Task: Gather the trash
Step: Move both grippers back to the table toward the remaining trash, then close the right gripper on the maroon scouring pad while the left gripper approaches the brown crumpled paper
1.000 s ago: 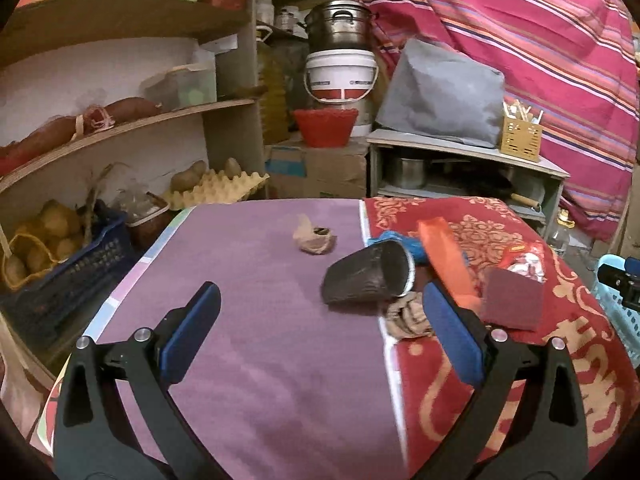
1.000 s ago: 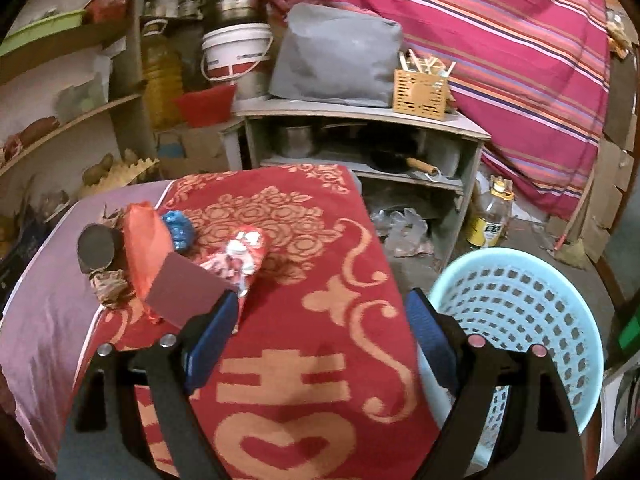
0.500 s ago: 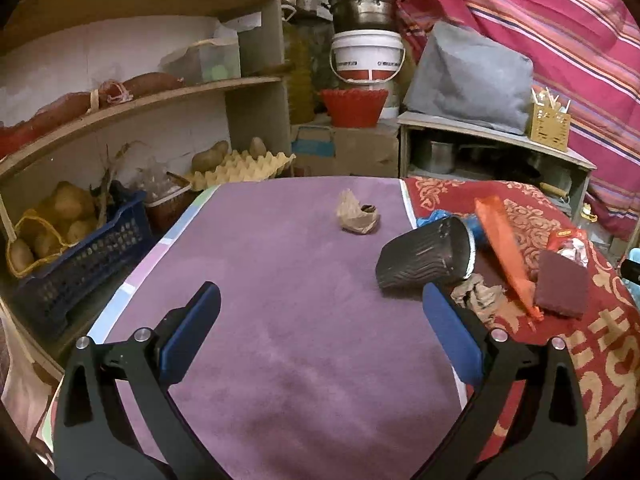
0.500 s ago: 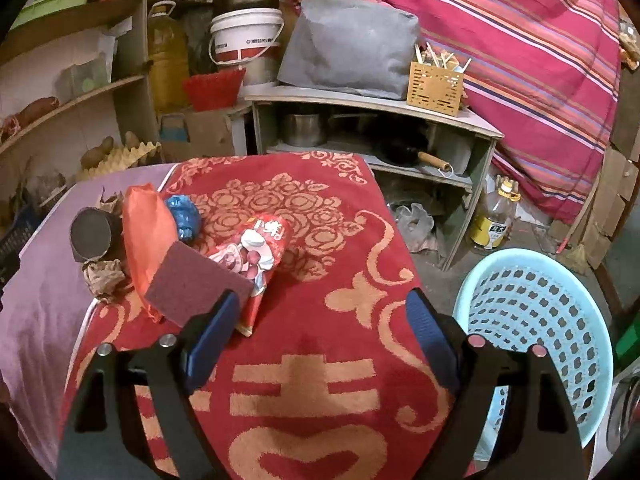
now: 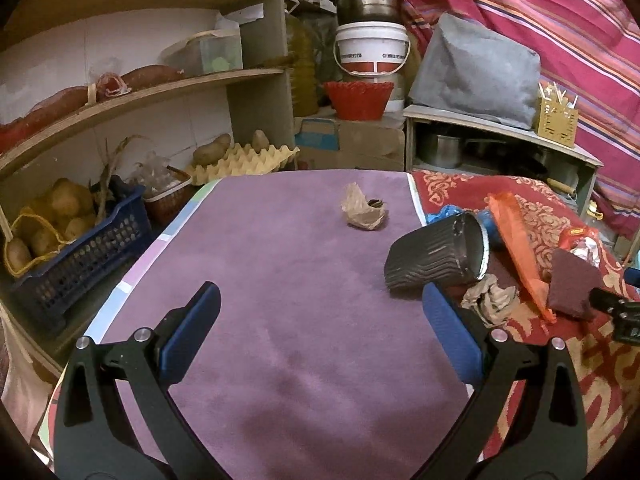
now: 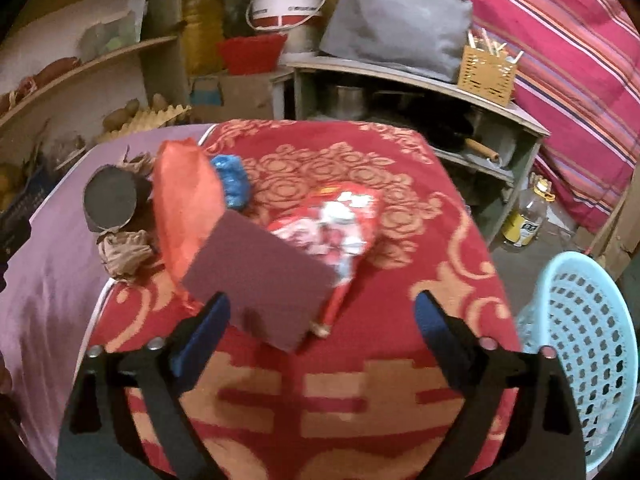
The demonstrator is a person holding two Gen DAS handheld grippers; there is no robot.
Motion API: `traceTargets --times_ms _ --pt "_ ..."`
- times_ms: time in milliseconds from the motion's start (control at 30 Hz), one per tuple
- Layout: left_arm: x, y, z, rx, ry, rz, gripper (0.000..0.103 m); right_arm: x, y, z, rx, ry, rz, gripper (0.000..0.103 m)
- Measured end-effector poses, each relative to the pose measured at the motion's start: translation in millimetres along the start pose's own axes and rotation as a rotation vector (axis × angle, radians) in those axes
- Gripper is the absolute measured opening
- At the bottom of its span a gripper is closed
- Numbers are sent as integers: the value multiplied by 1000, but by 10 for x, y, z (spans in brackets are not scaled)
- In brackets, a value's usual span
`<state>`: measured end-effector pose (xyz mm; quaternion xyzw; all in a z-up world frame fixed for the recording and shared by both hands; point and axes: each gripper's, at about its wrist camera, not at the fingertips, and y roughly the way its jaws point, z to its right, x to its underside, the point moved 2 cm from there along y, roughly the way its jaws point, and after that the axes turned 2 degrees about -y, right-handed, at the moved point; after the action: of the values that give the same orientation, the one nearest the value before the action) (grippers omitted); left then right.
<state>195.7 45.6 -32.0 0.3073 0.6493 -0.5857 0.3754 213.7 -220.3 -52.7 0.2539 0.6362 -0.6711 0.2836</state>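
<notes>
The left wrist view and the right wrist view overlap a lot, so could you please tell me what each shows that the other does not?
Only the left wrist view shows the blue crate of potatoes and the open left gripper.

Only the right wrist view shows the light blue basket and the yellow-capped bottle.

Both show the black cup, orange wrapper, maroon pad and crumpled paper.

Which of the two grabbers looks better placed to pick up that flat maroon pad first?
Probably the right gripper: its open jaws, just widened, already flank the flat maroon scouring pad. The left gripper hovers over bare purple cloth, the pad off to its side.
</notes>
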Motion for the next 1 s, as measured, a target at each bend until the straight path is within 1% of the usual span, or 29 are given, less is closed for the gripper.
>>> traceTargets --times_ms 233,333,433,500,633,800,900,1000 --pt "0 6 -118 -5 -15 -6 98 -34 184 -228 -3 -8 -31 92" --pt "1 31 -160 -9 -18 -14 98 -64 201 -267 2 3 -34 92" --pt "-1 44 -203 -15 -16 -15 98 -92 184 -308 -25 16 -29 92" --pt "-6 48 -220 -15 -20 -15 98 -95 205 -336 -14 8 -34 92" --pt "-20 60 -243 -8 -35 -17 98 -79 264 -354 -8 12 -53 97" --pt "-10 77 -223 -6 -36 -22 98 -88 273 -385 11 -4 -62 98" --pt "-5 100 -209 -9 -31 -29 98 -79 316 -342 -14 24 -79 98" --pt "-15 109 -203 -9 -33 -29 98 -77 326 -311 -31 38 -75 98"
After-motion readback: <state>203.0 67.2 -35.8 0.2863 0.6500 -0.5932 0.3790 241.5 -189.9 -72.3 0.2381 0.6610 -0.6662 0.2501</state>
